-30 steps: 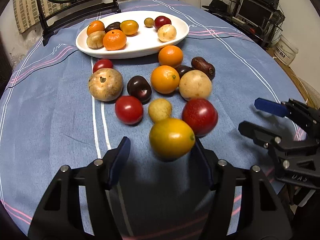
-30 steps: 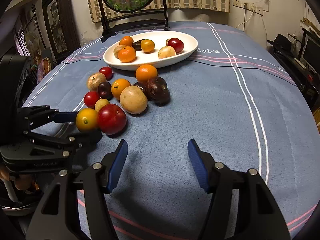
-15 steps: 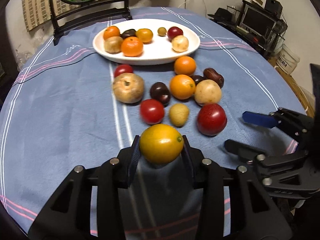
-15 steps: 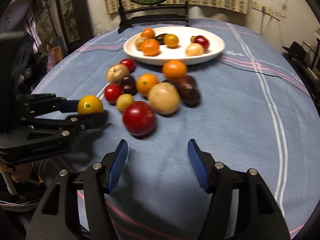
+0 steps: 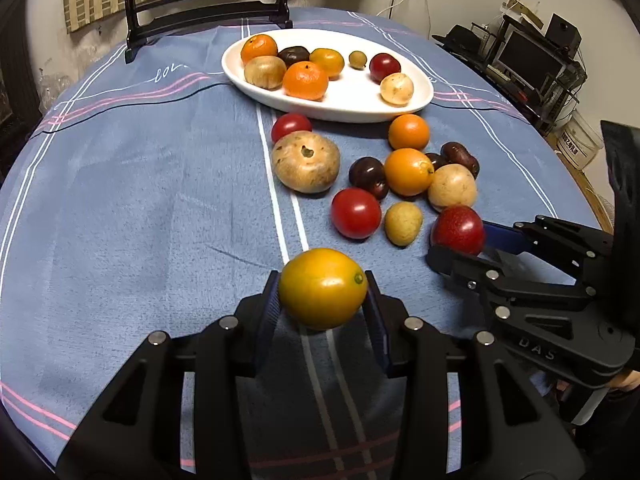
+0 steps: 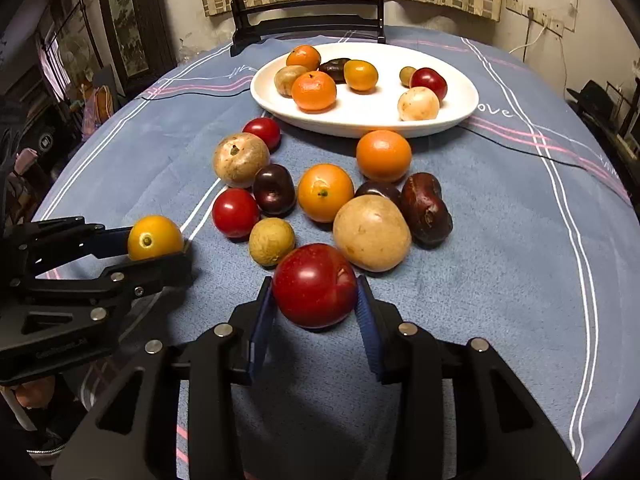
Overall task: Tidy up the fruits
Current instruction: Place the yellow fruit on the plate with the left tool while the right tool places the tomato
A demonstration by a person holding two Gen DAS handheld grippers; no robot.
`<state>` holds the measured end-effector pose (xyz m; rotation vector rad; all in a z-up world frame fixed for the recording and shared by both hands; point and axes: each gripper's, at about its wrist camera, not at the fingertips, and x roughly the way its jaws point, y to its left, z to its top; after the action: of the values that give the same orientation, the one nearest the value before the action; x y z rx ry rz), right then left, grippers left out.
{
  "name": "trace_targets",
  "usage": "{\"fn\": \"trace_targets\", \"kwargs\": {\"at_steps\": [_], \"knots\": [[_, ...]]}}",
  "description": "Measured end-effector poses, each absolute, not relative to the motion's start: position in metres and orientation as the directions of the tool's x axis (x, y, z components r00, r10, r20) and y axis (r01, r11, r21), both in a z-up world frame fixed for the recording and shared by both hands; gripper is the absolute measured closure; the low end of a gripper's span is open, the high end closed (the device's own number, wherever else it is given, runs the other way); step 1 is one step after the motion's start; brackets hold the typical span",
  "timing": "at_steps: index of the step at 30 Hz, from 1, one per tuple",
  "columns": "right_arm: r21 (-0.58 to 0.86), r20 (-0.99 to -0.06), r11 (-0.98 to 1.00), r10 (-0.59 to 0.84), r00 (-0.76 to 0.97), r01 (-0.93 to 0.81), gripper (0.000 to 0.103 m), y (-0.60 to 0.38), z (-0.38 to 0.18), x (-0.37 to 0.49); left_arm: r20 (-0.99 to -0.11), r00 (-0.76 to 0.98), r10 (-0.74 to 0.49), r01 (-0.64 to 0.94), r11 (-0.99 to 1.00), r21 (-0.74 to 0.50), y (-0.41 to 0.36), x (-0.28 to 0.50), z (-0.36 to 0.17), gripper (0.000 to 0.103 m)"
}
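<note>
My left gripper (image 5: 322,280) is shut on a yellow-orange fruit (image 5: 320,300), held just above the blue tablecloth at the near edge of the fruit cluster. The same fruit (image 6: 154,238) shows at the left of the right wrist view. My right gripper (image 6: 315,282) has its jaws closing, with a red plum (image 6: 312,296) between its blue pads, which touch both sides of it. That plum (image 5: 458,230) rests on the cloth beside a tan round fruit (image 6: 372,232). A white oval plate (image 6: 360,128) at the far side holds several fruits.
Loose on the cloth between plate and grippers lie oranges (image 6: 383,155), red tomatoes (image 6: 235,212), dark plums (image 6: 274,189), a large brown fruit (image 5: 306,161) and a small yellow-green one (image 6: 272,241). A dark wooden stand (image 6: 308,20) rises behind the plate. Shelves with electronics (image 5: 532,60) stand right.
The left gripper shut on the yellow-orange fruit and drew it out of the cluster. The right gripper moved up to the red plum and its jaws came in around it.
</note>
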<state>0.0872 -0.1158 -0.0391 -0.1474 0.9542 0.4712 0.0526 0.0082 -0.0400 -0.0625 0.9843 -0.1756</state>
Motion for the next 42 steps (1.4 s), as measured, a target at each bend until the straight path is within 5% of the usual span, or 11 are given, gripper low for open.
{"fn": "trace_targets", "kwargs": {"at_steps": [9, 22, 39, 42], "knots": [[0.181, -0.769, 0.868, 0.417, 0.484, -0.462, 0.063, -0.143, -0.018, 0.083, -0.814, 0.555, -0.173, 0.104, 0.985, -0.138, 0.011, 0.061, -0.033, 0.063], [0.051, -0.682, 0.865, 0.395, 0.615, -0.499, 0.063, -0.129, 0.049, 0.151, -0.735, 0.643, -0.215, 0.158, 0.976, -0.147, 0.001, 0.134, 0.039, 0.062], [-0.058, -0.789, 0.877, 0.253, 0.560, -0.477, 0.063, -0.091, -0.011, 0.277, -0.820, 0.565, -0.088, 0.008, 0.995, -0.101, 0.004, 0.288, -0.007, 0.062], [-0.090, -0.762, 0.879, 0.242, 0.601, -0.469, 0.051, -0.091, -0.011, 0.278, -0.803, 0.593, -0.066, -0.015, 0.996, -0.093, 0.007, 0.289, -0.006, 0.038]]}}
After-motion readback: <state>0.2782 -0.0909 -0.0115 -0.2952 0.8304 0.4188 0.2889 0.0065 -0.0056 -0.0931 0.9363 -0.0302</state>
